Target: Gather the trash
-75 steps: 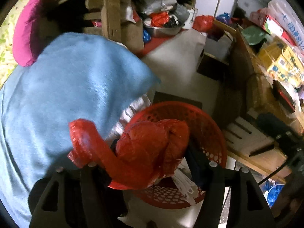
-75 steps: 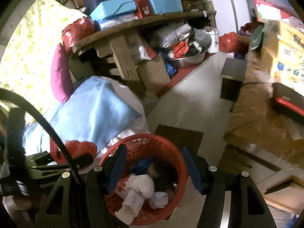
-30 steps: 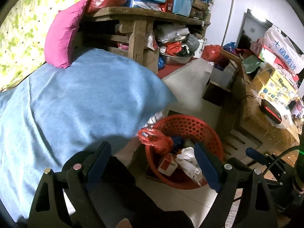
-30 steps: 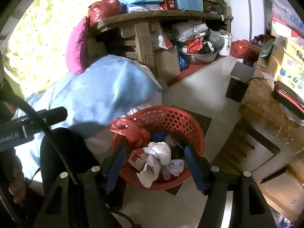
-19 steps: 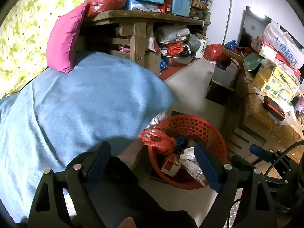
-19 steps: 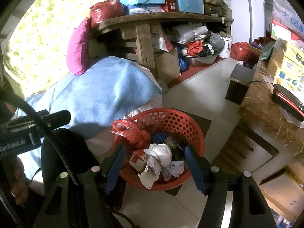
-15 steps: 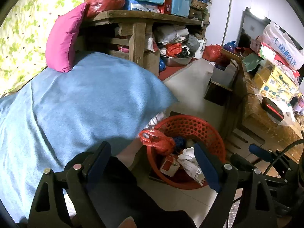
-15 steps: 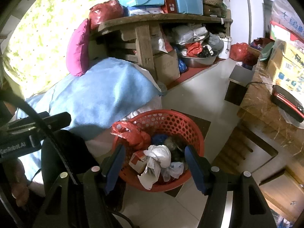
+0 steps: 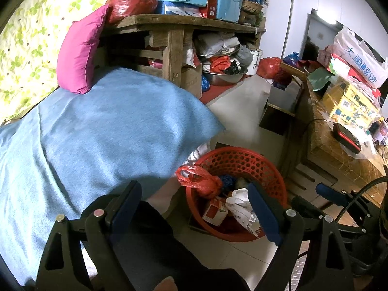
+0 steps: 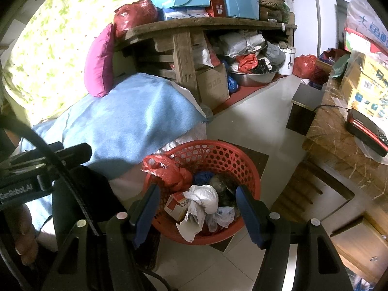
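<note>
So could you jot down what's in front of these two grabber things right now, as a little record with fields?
Left gripper: open, empty, above the floor beside the basket
Right gripper: open, empty, above the basket
Basket: red plastic mesh, on the floor next to the bed
Red bag: knotted, resting on the basket's rim at the bed side
Other trash in basket: white crumpled paper, small red and white carton
Blanket: blue, spread over the bed
Pillow: pink, leaning against the wooden table

Two wrist fisheyes, side by side, angled down, both on the red basket (image 9: 245,156) (image 10: 213,151).
</note>
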